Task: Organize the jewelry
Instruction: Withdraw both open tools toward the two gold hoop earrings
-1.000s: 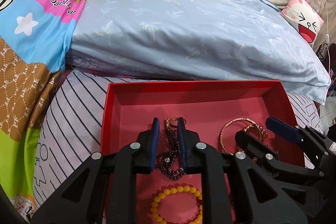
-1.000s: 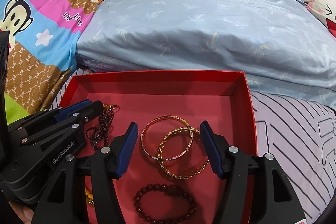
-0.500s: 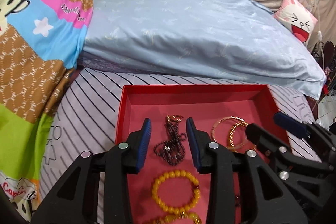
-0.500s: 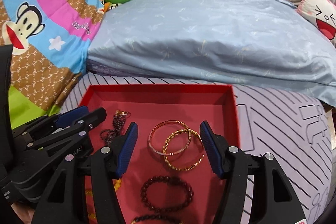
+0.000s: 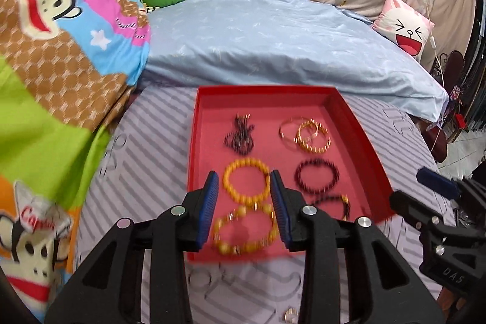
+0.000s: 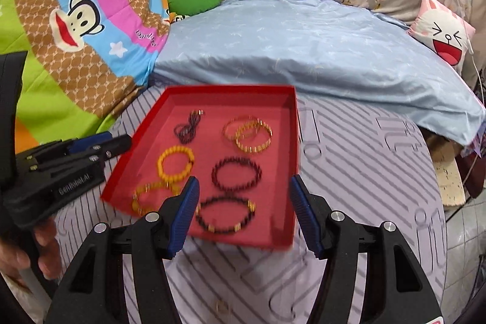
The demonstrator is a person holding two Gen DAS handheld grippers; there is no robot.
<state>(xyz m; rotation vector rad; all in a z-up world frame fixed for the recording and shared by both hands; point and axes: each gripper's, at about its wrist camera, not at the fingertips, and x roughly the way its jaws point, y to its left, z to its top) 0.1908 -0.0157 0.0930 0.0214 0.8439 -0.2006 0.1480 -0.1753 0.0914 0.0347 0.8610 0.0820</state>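
Your left gripper (image 5: 243,207) stands with its blue-padded jaws apart and nothing between them; your right gripper (image 6: 244,213) stands wider apart, also empty. Both hang above the near edge of the shallow red cardboard tray (image 5: 361,129), clear of its contents. All jewelry lies inside, in 2 columns. Left column: dark beaded chain (image 5: 239,135), yellow beaded bracelet (image 5: 246,181), amber beaded bracelet (image 5: 244,228). Right column: 2 overlapping gold metal bangles (image 6: 249,134), dark red beaded bracelet (image 6: 236,173), black bracelet with gold accents (image 6: 225,216). Judged handling: all light. Bangles are rigid and likely slippery; pinch across the rim. Beaded loops are limp; grip 1 bead section. The chain will bunch and trail.
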